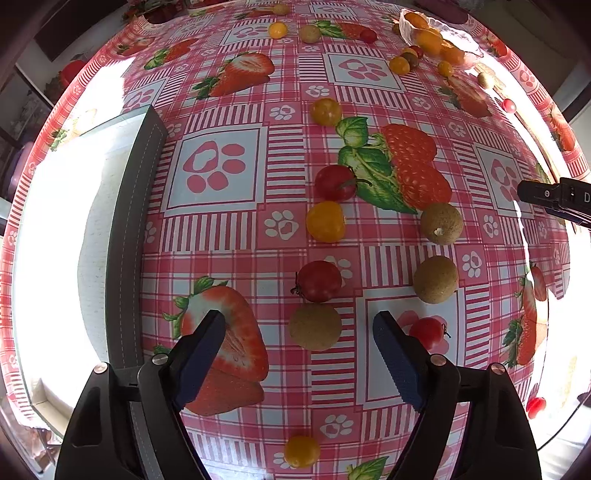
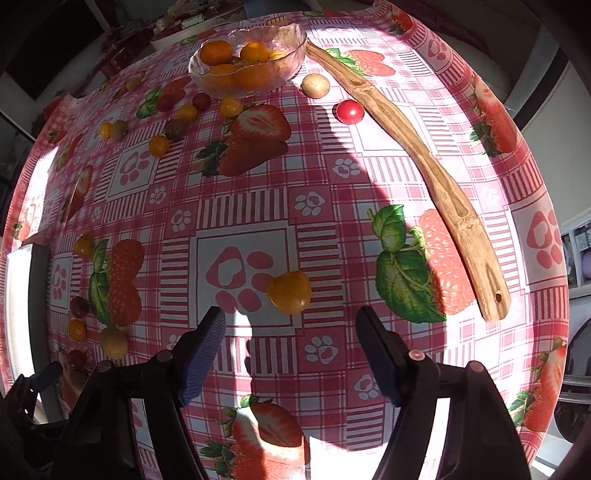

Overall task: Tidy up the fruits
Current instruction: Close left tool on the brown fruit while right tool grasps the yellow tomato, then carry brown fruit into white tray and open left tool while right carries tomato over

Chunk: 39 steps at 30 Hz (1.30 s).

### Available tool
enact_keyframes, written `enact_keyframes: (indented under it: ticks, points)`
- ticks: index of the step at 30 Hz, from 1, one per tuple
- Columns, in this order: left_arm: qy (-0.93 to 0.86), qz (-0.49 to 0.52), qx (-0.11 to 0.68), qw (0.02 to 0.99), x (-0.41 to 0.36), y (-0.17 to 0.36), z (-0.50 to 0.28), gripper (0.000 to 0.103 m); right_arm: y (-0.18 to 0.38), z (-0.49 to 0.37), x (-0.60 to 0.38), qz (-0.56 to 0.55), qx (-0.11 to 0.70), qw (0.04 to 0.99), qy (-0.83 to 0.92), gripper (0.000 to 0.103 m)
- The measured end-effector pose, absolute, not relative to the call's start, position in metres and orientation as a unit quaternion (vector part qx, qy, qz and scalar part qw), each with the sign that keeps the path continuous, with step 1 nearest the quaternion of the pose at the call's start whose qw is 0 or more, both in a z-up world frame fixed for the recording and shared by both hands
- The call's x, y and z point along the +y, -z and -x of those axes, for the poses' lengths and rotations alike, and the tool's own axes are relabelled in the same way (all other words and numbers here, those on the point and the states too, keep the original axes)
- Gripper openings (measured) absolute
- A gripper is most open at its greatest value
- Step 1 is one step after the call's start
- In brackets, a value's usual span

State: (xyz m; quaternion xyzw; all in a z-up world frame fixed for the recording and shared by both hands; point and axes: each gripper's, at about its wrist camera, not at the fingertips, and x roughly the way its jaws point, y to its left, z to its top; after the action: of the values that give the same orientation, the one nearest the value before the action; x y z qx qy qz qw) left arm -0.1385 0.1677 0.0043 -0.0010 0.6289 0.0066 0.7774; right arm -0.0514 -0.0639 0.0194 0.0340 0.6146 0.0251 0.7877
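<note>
Small fruits lie scattered on a strawberry-print tablecloth (image 1: 229, 236). My left gripper (image 1: 299, 332) is open and low over the cloth, with a tan longan (image 1: 315, 331) between its fingers. A red cherry tomato (image 1: 319, 281) and a yellow one (image 1: 325, 221) lie just beyond. Two more longans (image 1: 436, 279) sit to the right. My right gripper (image 2: 290, 325) is open and empty, with a yellow tomato (image 2: 289, 291) just ahead of its fingers. A glass bowl (image 2: 291, 35) holding orange fruits stands at the far side; it also shows in the left wrist view (image 1: 406, 31).
A white tray with a dark rim (image 1: 133, 229) lies at the left of the left gripper. A long wooden stick (image 2: 417, 173) lies at the right. A red tomato (image 2: 349, 111) and a pale longan (image 2: 315, 85) sit near the bowl. The right gripper's tip (image 1: 554, 197) shows at the right edge.
</note>
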Motion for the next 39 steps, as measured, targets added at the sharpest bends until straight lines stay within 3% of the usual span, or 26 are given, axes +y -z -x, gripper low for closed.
enact_keyframes:
  ticks: [5,6,8,10,15,39]
  points:
    - [-0.006,0.010,0.627,0.779,0.162,-0.005,0.141,0.072,-0.015,0.043,-0.053,-0.015,0.611,0.791,-0.031,0.057]
    - [-0.005,0.009,0.625,0.781,0.161,-0.006,0.142,0.068,-0.014,0.042,-0.052,-0.011,0.610,0.792,-0.031,0.056]
    - [0.000,0.007,0.621,0.784,0.158,-0.009,0.144,0.059,-0.015,0.040,-0.051,-0.005,0.607,0.794,-0.030,0.039]
    - [0.009,0.004,0.616,0.788,0.151,-0.013,0.145,0.040,-0.015,0.038,-0.053,-0.006,0.605,0.796,-0.030,0.026]
    - [0.030,0.004,0.617,0.786,0.145,-0.017,0.146,0.027,-0.019,0.043,-0.061,-0.033,0.606,0.794,-0.043,0.026]
    - [0.010,0.059,0.579,0.813,0.223,-0.066,0.159,0.027,-0.072,0.093,0.041,-0.022,0.602,0.783,-0.153,0.026]
